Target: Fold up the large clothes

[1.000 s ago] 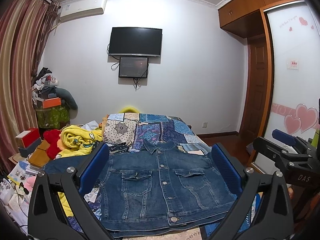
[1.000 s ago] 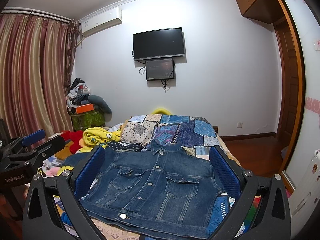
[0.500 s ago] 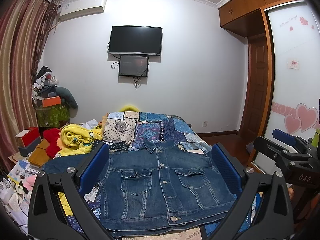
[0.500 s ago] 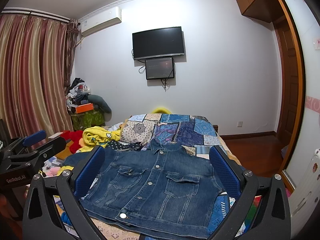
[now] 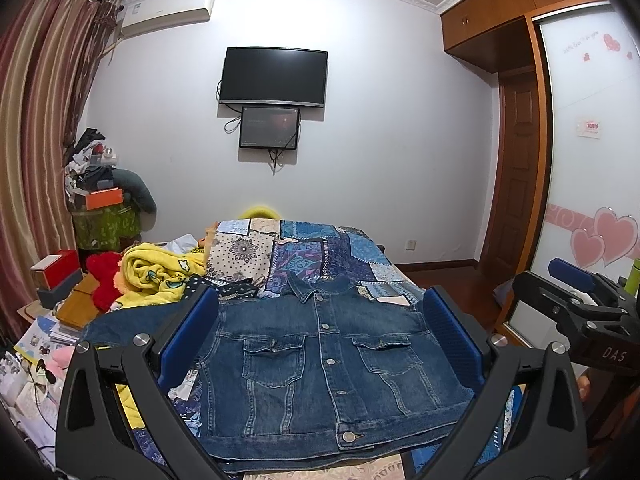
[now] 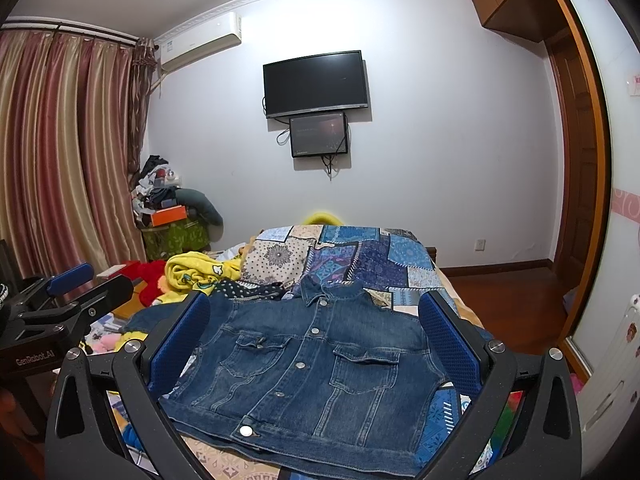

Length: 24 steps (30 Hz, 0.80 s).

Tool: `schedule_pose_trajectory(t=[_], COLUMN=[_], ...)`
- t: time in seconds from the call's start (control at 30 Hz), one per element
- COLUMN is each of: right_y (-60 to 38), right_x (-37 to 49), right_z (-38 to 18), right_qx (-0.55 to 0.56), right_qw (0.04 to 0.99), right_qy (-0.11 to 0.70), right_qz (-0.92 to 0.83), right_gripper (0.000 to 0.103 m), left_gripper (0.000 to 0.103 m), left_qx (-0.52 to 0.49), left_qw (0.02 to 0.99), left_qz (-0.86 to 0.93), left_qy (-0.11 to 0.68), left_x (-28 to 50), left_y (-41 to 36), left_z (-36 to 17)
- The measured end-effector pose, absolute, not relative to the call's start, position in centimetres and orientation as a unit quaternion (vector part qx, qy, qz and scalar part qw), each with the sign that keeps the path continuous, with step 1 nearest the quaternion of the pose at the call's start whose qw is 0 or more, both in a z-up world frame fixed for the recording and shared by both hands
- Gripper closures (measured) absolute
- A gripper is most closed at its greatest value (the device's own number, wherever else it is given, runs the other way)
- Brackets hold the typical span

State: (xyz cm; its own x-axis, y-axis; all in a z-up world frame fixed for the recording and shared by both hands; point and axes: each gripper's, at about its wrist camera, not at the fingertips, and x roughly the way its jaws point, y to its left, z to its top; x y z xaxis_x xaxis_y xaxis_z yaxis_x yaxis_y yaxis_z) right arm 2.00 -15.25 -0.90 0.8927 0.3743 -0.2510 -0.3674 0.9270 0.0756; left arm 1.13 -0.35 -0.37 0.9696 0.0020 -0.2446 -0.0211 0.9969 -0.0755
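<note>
A blue denim jacket [image 5: 320, 364] lies buttoned and face up on the bed, collar toward the far wall; its left sleeve [image 5: 120, 322] stretches out to the left. In the right wrist view the same jacket [image 6: 304, 364] lies flat below me. My left gripper [image 5: 320, 328] hangs above the jacket, open, nothing between its blue pads [image 5: 188, 332]. My right gripper [image 6: 316, 328] is open and empty too, above the jacket. Each gripper shows at the edge of the other's view: the right gripper [image 5: 576, 308] and the left gripper [image 6: 64, 300].
A patchwork bedspread [image 5: 320, 248] covers the bed. A yellow blanket [image 5: 160, 276] and a red plush toy [image 5: 104, 276] lie left of the jacket. Boxes and papers [image 5: 52, 308] crowd the left side. A wardrobe door [image 5: 592, 208] stands on the right.
</note>
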Motion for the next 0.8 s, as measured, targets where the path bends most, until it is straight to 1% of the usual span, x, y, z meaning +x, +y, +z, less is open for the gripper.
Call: schedule_pose_trajectory(t=[0.43, 0.8], right_y=[-14.8, -12.9], right_x=[2.4, 4.6], right_z=[-1.2, -2.1], right_qx=[0.013, -0.004], right_qw=[0.972, 0.966], right_qy=[0.144, 0.177], right_qz=[0.188, 0.189], right_gripper=[0.0, 0.0], left_gripper=[0.0, 0.0], left_qx=[-0.042, -0.055], left_qw=[0.99, 0.987], left_qz=[0.005, 0.012], left_qy=[0.132, 0.149], left_x=[1.9, 4.5], left_y=[-0.2, 2.2], left_z=[-0.8, -2.4])
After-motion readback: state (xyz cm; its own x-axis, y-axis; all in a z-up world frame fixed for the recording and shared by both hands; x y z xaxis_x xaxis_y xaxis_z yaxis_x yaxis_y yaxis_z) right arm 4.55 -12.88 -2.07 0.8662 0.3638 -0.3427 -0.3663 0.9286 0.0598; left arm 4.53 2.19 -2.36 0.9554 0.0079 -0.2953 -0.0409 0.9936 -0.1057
